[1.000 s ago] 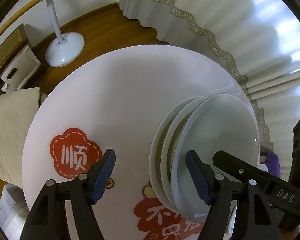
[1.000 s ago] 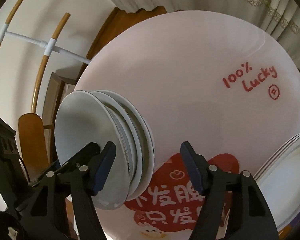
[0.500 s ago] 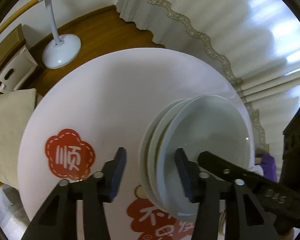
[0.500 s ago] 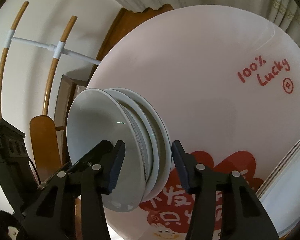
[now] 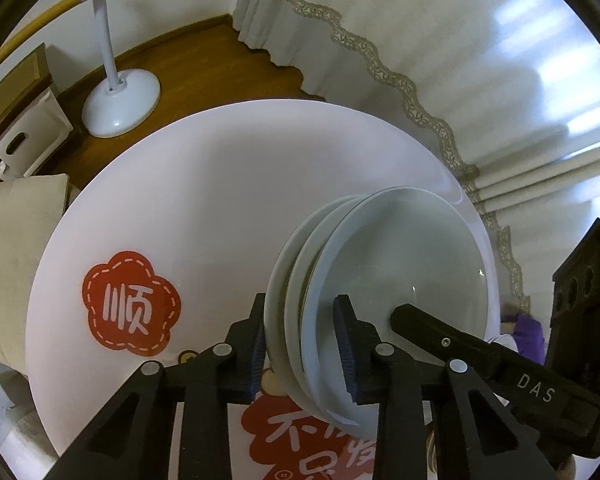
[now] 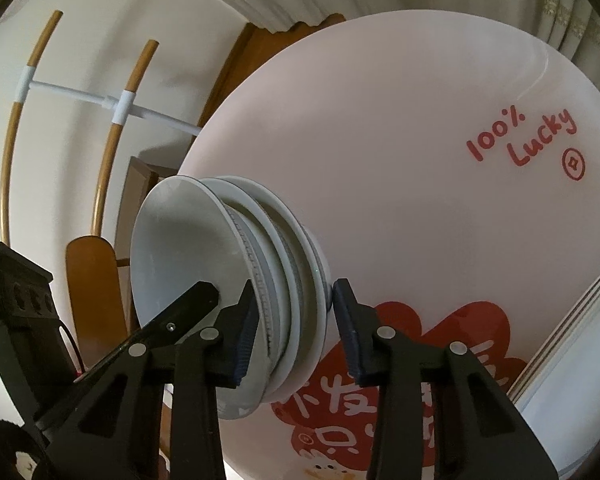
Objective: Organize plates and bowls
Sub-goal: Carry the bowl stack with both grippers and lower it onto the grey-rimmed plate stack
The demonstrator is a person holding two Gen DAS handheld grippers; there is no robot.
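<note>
A stack of three white bowls (image 5: 400,280) sits on the round pink table (image 5: 228,200); it also shows in the right wrist view (image 6: 180,264). My left gripper (image 5: 302,360) is shut on the stack's near rim, one finger under it and one inside the top bowl. My right gripper (image 6: 292,332) is shut on the stack's rim from the opposite side. The right gripper's finger (image 5: 480,348) shows inside the top bowl in the left view. A stack of white plates (image 6: 576,392) lies at the right edge of the right wrist view.
A fan stand (image 5: 116,100) and a white box (image 5: 24,136) are on the wooden floor beyond the table. A cushion (image 5: 12,248) lies left. Curtains (image 5: 460,60) hang behind. A wooden rack (image 6: 112,128) and a chair (image 6: 96,280) stand left of the table.
Both grippers have closed from wide open onto the rim of the bowl stack, one from each side. The views have tilted a little.
</note>
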